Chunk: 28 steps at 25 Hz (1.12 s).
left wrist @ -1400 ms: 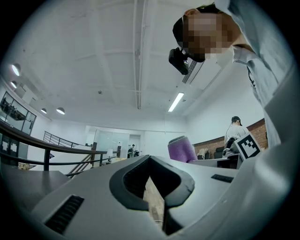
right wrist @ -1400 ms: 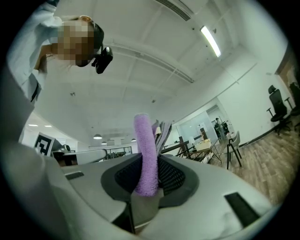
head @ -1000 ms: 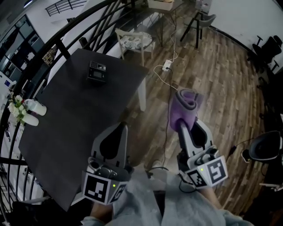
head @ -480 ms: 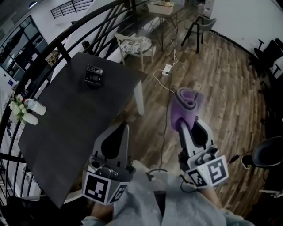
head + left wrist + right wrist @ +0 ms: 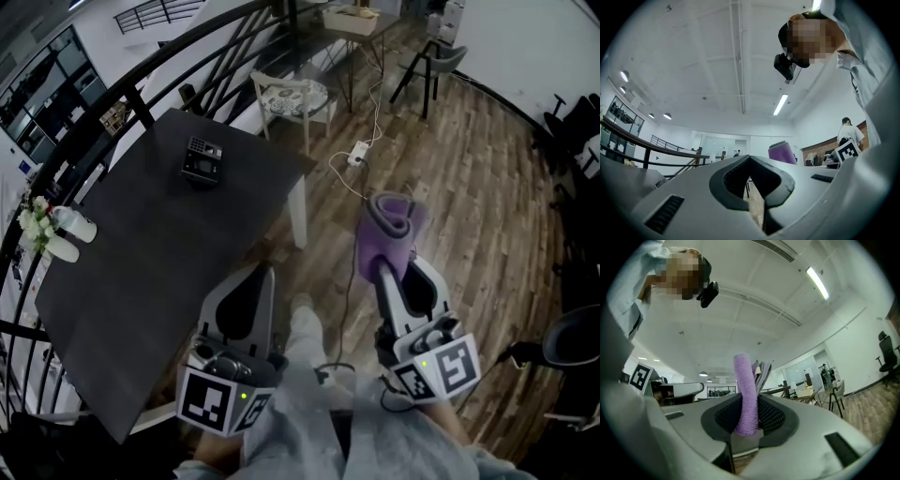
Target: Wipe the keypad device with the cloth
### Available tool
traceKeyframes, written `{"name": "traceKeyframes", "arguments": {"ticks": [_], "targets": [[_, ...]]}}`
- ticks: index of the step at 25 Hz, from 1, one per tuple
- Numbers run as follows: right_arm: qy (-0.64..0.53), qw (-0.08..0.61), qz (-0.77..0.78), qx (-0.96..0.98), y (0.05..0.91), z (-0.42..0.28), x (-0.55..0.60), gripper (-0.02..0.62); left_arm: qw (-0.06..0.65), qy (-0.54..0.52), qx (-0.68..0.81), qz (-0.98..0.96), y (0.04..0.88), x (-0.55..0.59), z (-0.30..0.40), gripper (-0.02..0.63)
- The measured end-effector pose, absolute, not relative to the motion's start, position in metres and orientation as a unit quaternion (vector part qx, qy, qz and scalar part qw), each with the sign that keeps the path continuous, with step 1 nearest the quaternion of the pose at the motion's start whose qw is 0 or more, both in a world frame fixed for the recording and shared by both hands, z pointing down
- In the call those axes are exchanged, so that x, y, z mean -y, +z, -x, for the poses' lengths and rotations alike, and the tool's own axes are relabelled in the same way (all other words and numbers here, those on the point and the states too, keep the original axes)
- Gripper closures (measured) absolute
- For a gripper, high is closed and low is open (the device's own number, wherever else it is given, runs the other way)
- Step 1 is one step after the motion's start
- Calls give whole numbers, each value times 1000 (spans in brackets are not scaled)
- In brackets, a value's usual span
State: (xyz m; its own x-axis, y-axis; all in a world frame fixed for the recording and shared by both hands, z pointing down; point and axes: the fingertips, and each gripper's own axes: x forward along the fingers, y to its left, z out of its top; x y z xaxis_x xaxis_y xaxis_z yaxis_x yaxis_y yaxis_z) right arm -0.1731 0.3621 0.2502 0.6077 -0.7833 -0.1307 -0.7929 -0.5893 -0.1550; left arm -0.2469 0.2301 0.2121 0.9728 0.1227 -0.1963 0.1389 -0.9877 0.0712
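The keypad device [image 5: 202,160], small and black, lies near the far end of a dark table [image 5: 141,253]. Both grippers hover over the wooden floor, well short of it and to its right. My right gripper [image 5: 391,274] is shut on a folded purple cloth [image 5: 388,231] that sticks up out of its jaws; in the right gripper view this cloth [image 5: 745,394] stands between the pads of the right gripper [image 5: 749,414]. My left gripper [image 5: 255,273] is shut with nothing in it, and the left gripper view shows the left gripper [image 5: 751,161] with its jaws meeting.
White flowers in a vase [image 5: 42,232] stand at the table's left edge, beside a black railing [image 5: 141,103]. A white chair [image 5: 291,97] stands beyond the table. A power strip with a cable [image 5: 356,150] lies on the floor. An office chair [image 5: 574,339] is at the right.
Both grippers keep their pose and the cloth stays held. The view has drifted a little, and the person's leg now shows between the grippers.
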Motion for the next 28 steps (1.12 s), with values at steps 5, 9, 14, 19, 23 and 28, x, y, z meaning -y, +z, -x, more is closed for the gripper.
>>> {"name": "traceKeyframes", "arguments": {"ticks": [5, 9, 14, 19, 23, 28], "targets": [[19, 97, 898, -428, 257, 146, -362, 500, 44, -99, -76, -991, 216, -223, 216, 594], [9, 98, 904, -417, 263, 119, -357, 500, 40, -94, -86, -991, 219, -217, 187, 594], [0, 104, 907, -407, 265, 80, -342, 500, 38, -88, -95, -991, 218, -200, 144, 594], [-5, 105, 910, -402, 267, 39, -322, 500, 34, -82, -97, -991, 218, -178, 103, 594], [-9, 105, 911, -398, 262, 7, -305, 500, 35, -79, -98, -991, 213, -158, 71, 594], [-9, 102, 914, -393, 260, -30, -281, 500, 35, -80, -101, -991, 211, -130, 33, 594]]}}
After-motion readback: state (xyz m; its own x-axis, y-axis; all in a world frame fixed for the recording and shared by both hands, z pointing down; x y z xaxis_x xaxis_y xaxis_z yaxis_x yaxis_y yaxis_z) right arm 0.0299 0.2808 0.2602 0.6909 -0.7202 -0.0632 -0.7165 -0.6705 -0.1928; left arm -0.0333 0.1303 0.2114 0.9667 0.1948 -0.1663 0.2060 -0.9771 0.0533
